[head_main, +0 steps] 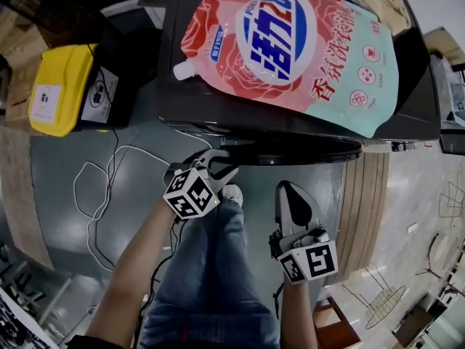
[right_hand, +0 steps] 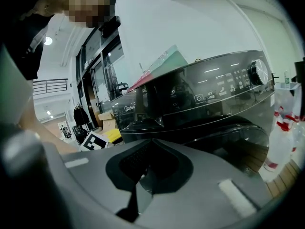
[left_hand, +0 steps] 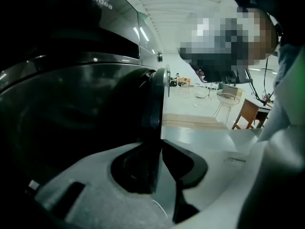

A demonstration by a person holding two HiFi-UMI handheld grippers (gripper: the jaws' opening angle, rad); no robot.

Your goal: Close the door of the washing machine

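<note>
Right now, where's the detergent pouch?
Head view, upper centre: the detergent pouch lies flat on top of the washing machine, its spout toward the yellow box at the picture's left.

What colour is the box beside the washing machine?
Yellow plastic box, clearest in the head view.

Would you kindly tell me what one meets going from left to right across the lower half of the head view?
Yellow box, white cable, left gripper, right gripper, wooden planks.
</note>
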